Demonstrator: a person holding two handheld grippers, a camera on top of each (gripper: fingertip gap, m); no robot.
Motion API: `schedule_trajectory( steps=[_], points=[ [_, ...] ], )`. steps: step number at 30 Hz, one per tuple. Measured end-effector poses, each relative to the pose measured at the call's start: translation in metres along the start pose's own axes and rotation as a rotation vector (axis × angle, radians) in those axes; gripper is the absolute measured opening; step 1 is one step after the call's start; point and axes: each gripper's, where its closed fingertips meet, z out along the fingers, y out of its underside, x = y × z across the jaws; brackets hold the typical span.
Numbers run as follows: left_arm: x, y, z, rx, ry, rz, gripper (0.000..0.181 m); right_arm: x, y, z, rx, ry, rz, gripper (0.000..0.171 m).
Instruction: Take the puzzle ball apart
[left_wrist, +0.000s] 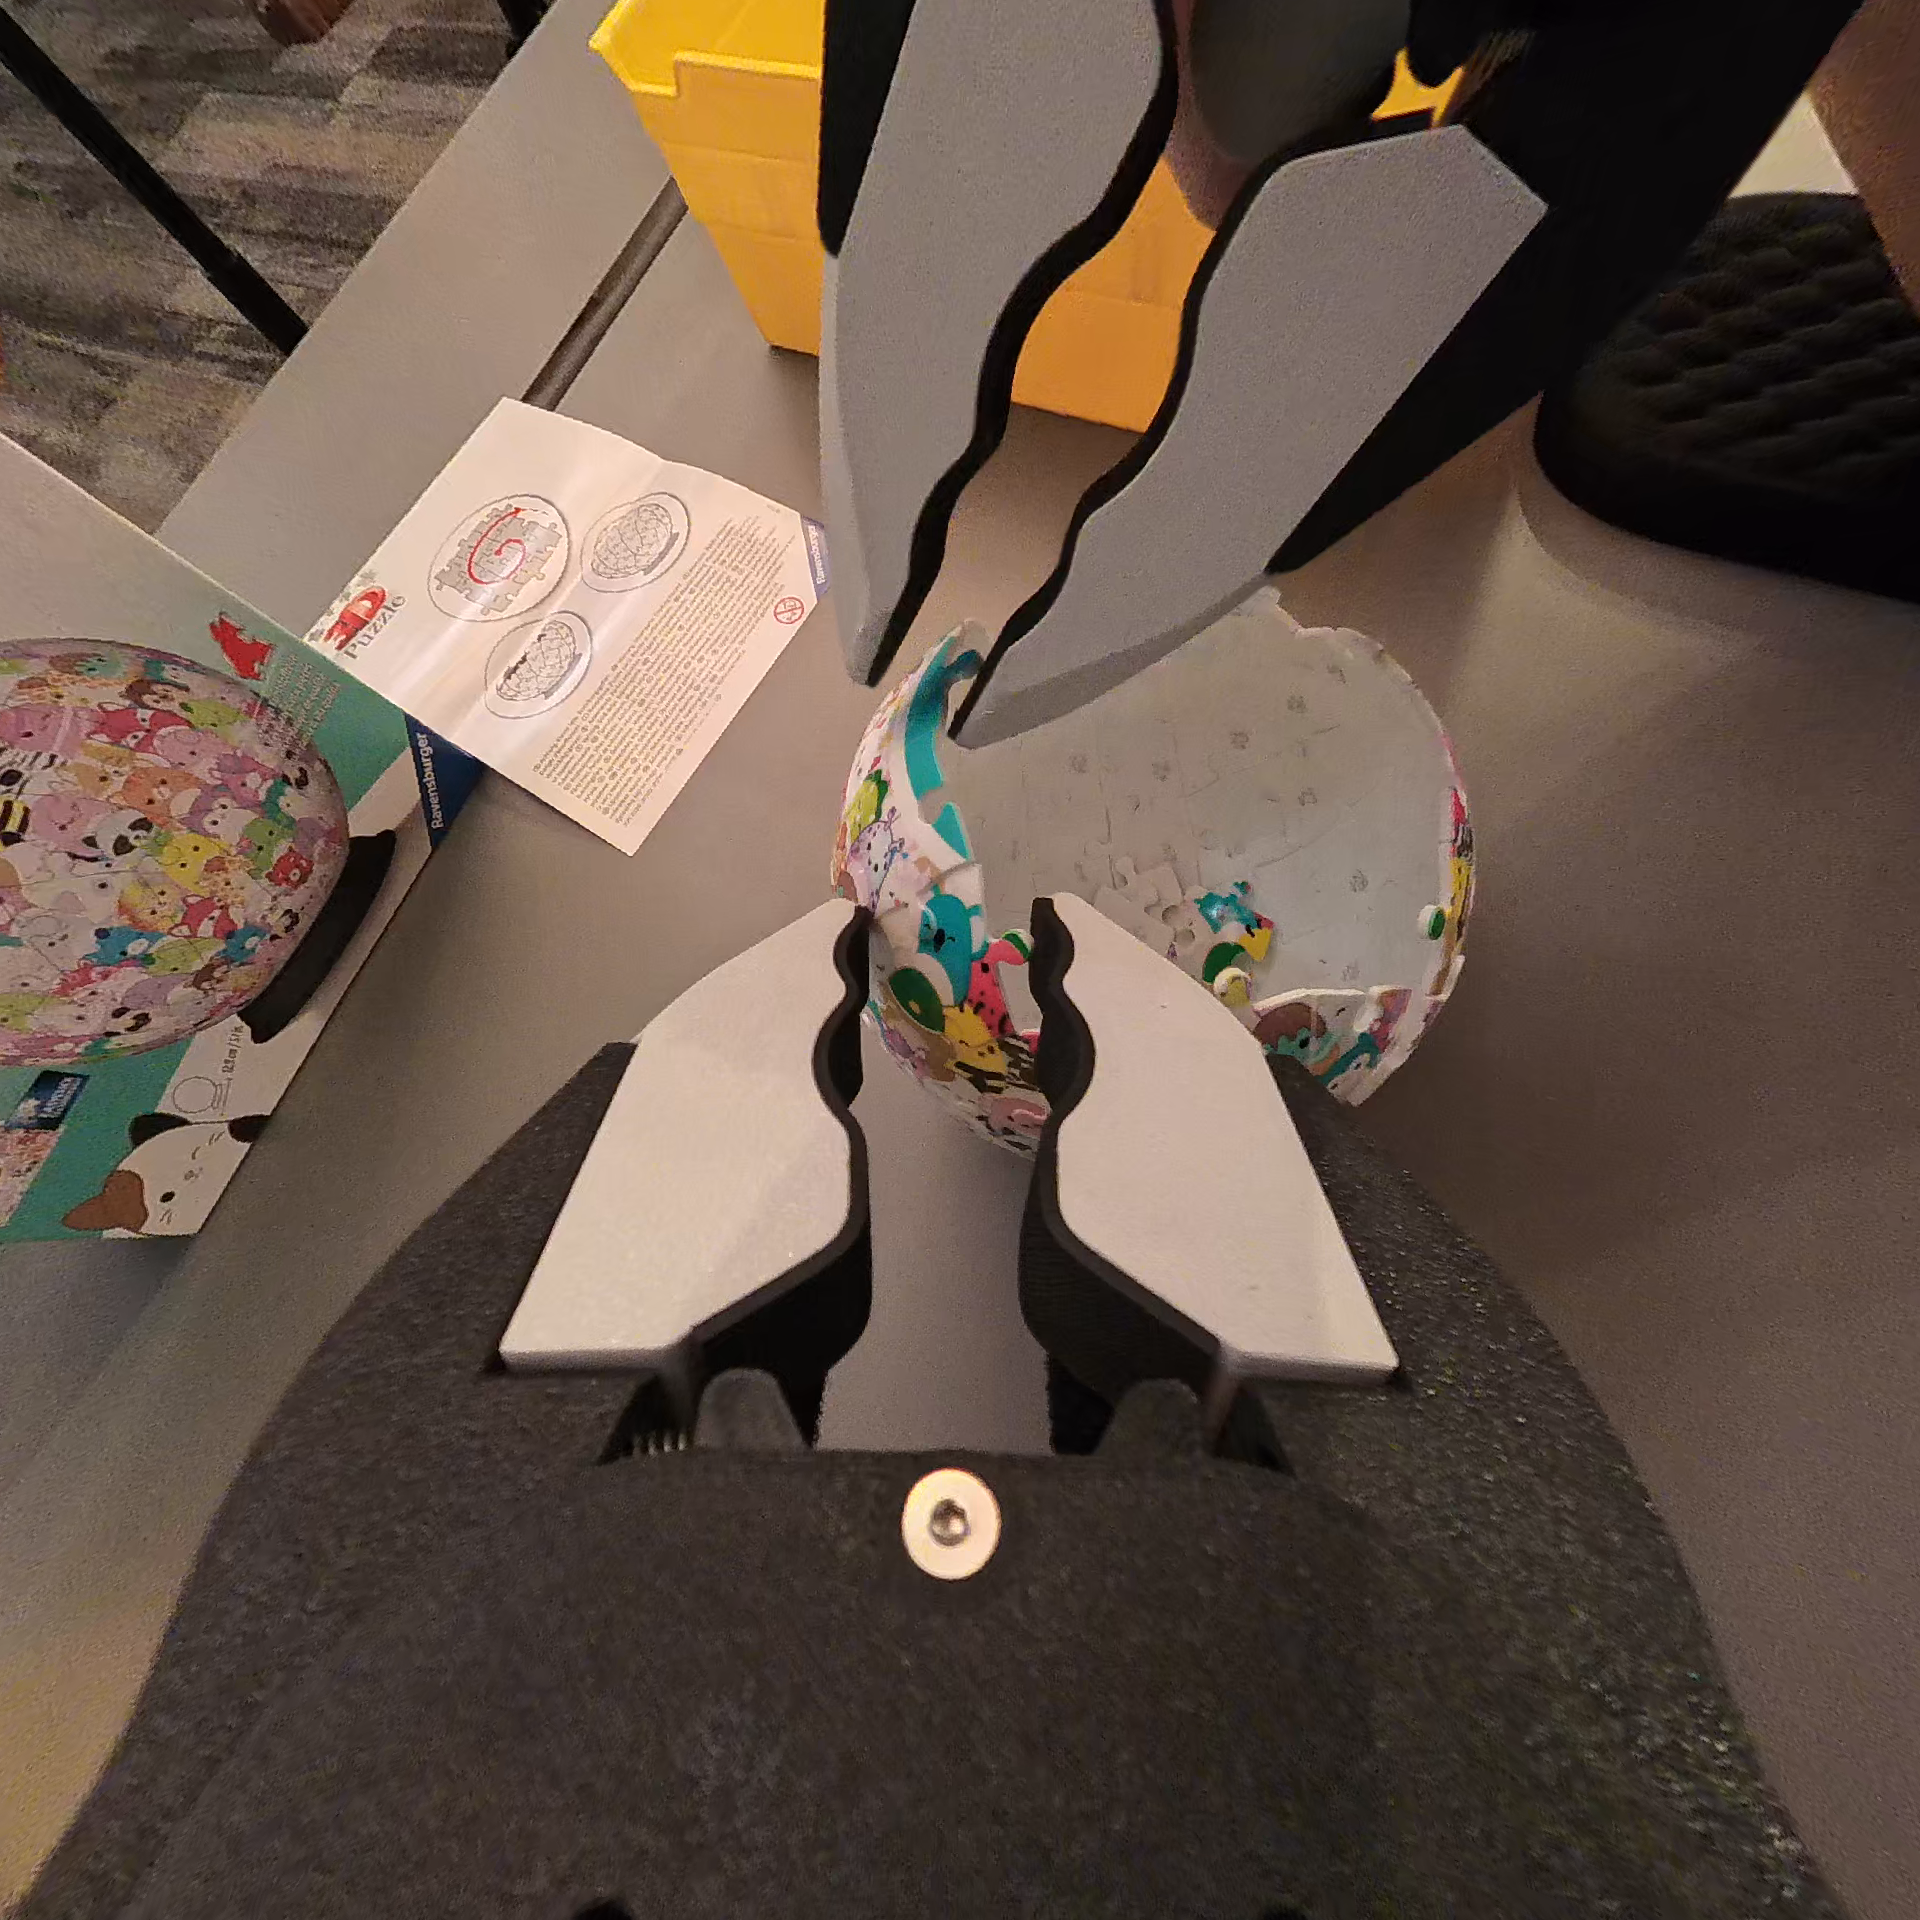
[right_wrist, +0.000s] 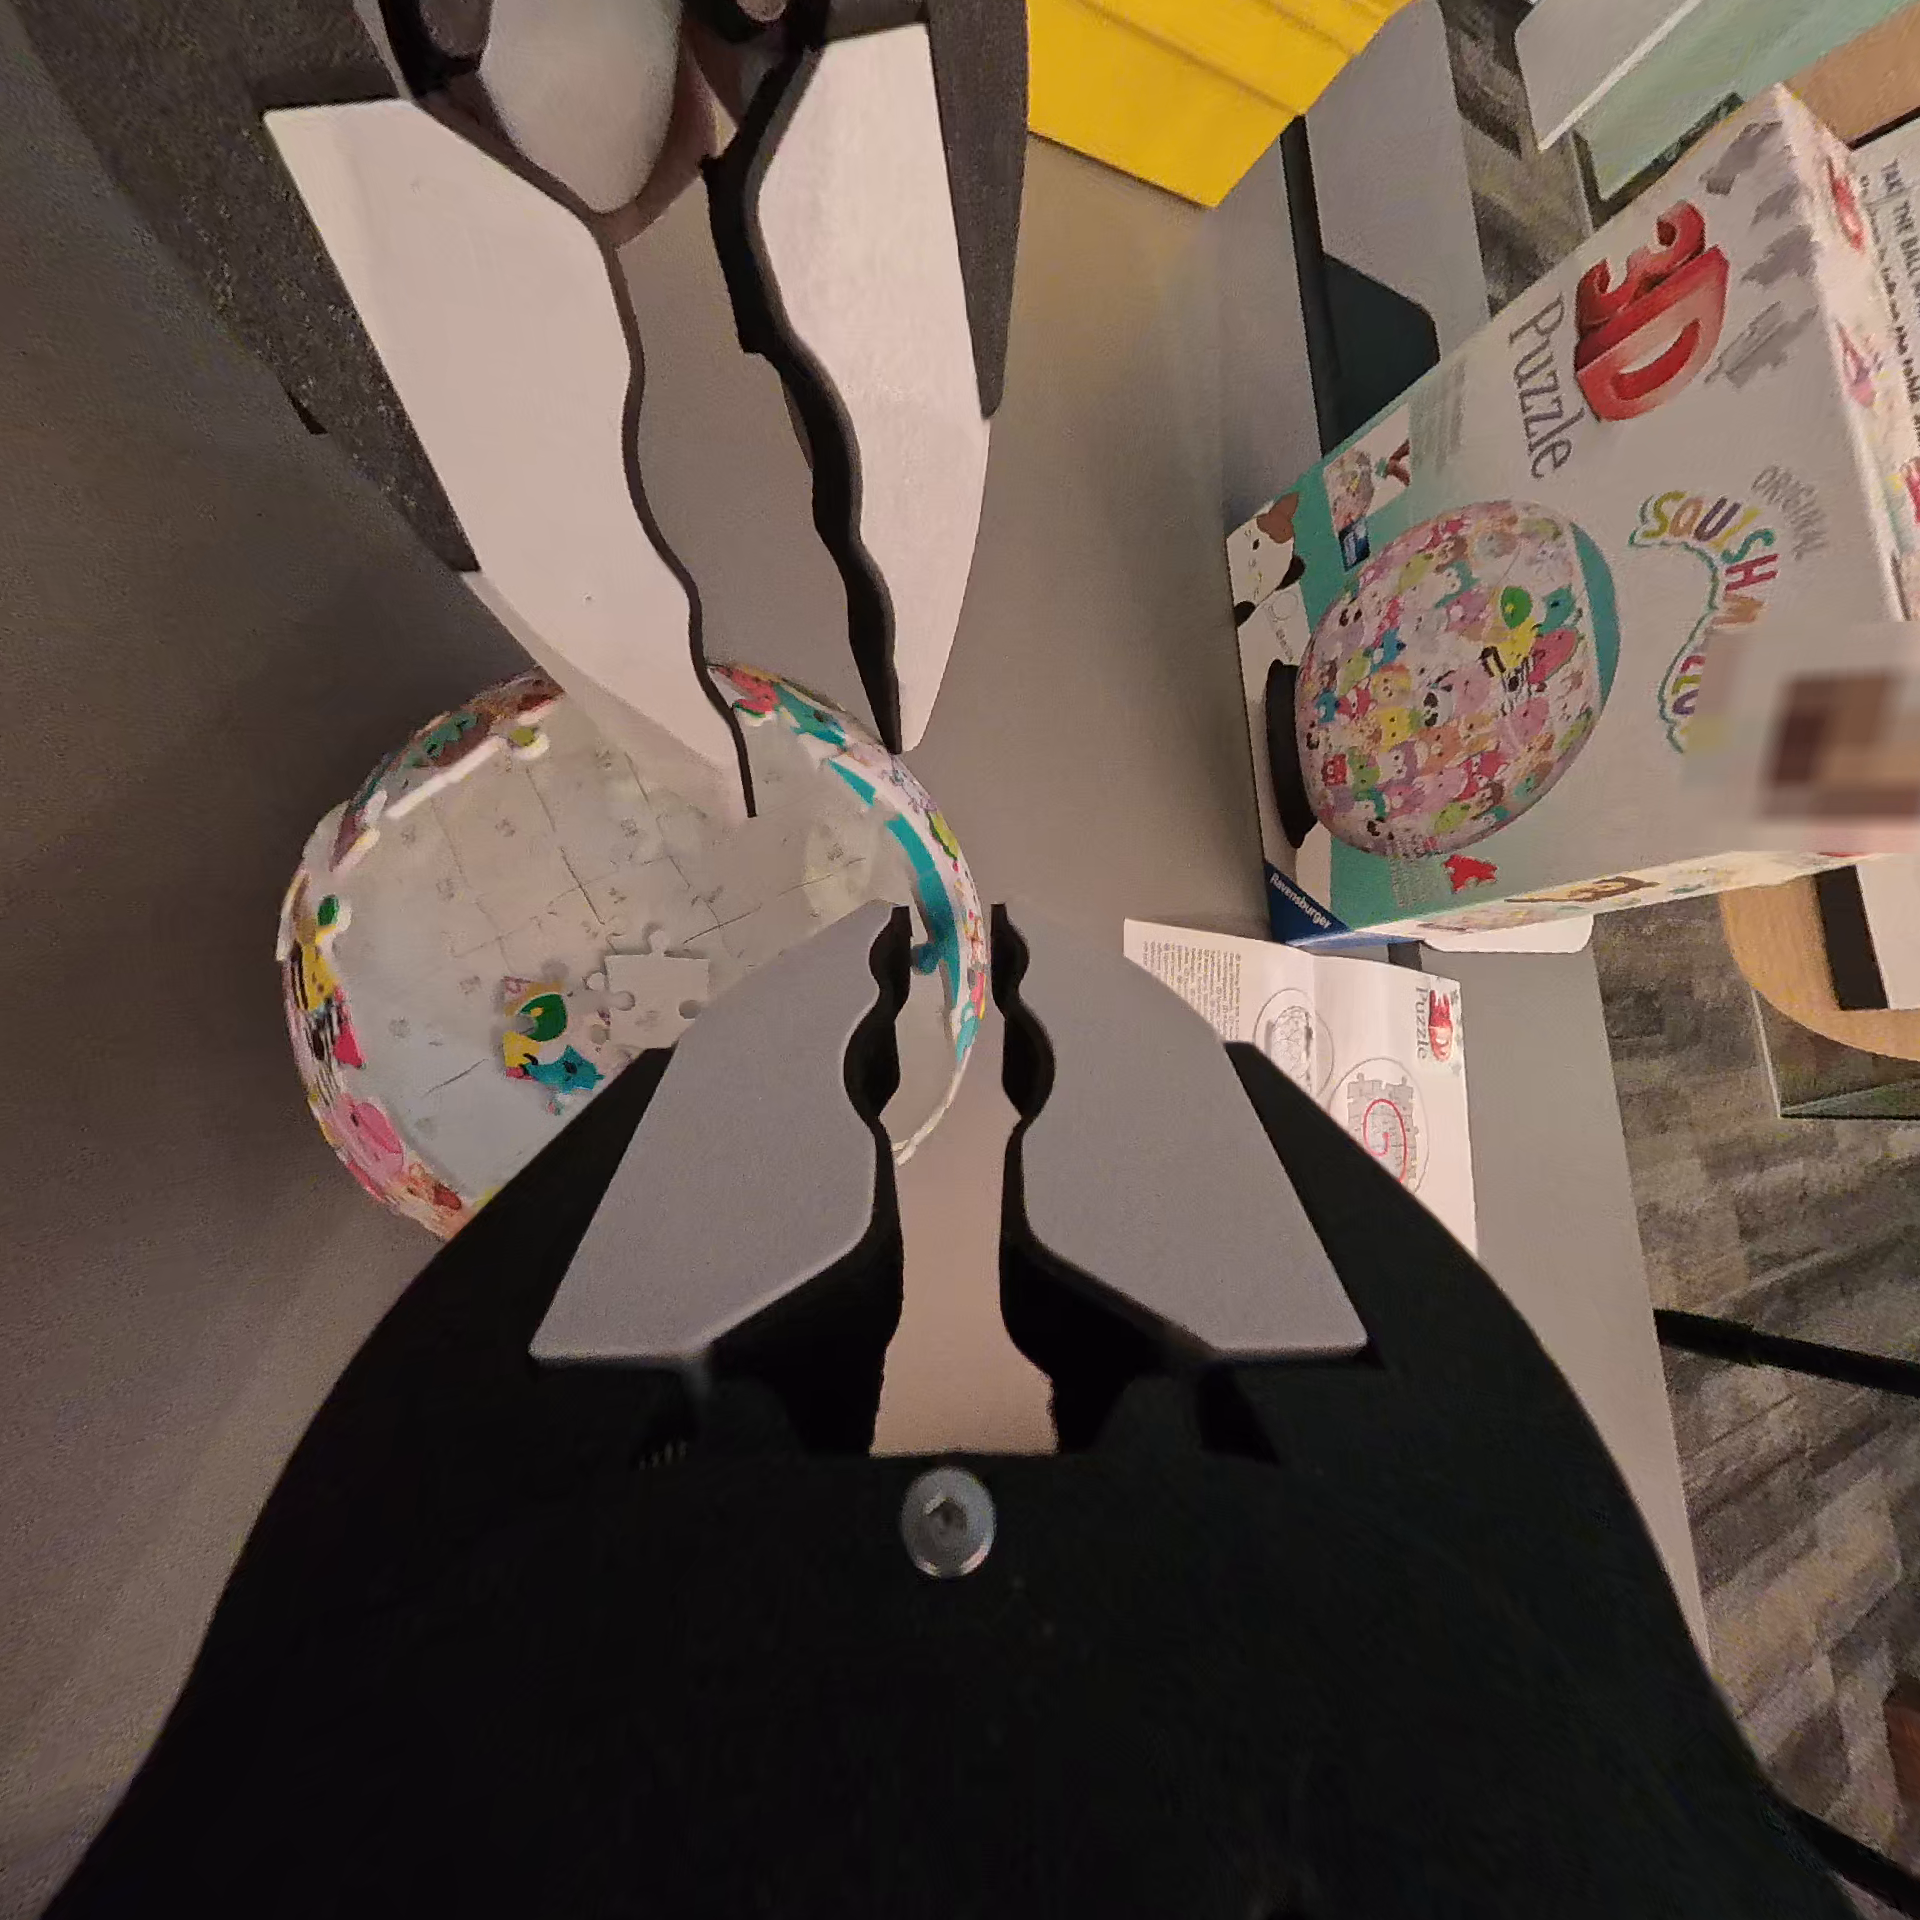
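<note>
The puzzle ball (left_wrist: 1195, 831) is a half-open shell on the grey table, colourful outside and white inside, and it also shows in the right wrist view (right_wrist: 499, 883). A few loose pieces (left_wrist: 1236, 925) lie inside it. My left gripper (left_wrist: 948, 914) is open, with its jaws on either side of the shell's near wall. My right gripper (right_wrist: 948, 914) is open with a narrow gap, and the teal rim (right_wrist: 930, 935) runs between its jaws. Each gripper shows in the other's view, the right one (left_wrist: 916, 707) and the left one (right_wrist: 826, 777), both at the same side of the rim.
The puzzle's box (left_wrist: 156, 852) lies at the left, with an unfolded instruction sheet (left_wrist: 623, 623) beside it. A yellow bin (left_wrist: 727, 156) stands at the back of the table (left_wrist: 1610, 935). A black mesh seat (left_wrist: 1766, 364) is at the far right. Both grippers' tips are close together, under 4 cm apart. The black mesh seat (left_wrist: 1766, 364) is about 30 cm from both grippers' fingertips.
</note>
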Motion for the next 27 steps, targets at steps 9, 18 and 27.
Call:
schedule_trajectory(
  steps=[9,18,27],
  points=[
    [0.000,-0.011,-0.004,0.074,-0.020,0.007,0.022,-0.001,-0.006,0.006,0.076,0.049,-0.141,0.006],
    [-0.001,-0.012,-0.001,-0.010,-0.081,0.116,0.037,-0.001,0.004,0.007,0.046,0.057,-0.180,0.012],
    [-0.006,-0.011,-0.004,-0.014,-0.166,0.090,0.027,-0.010,-0.011,0.005,0.136,0.063,-0.263,0.014]
  ],
)
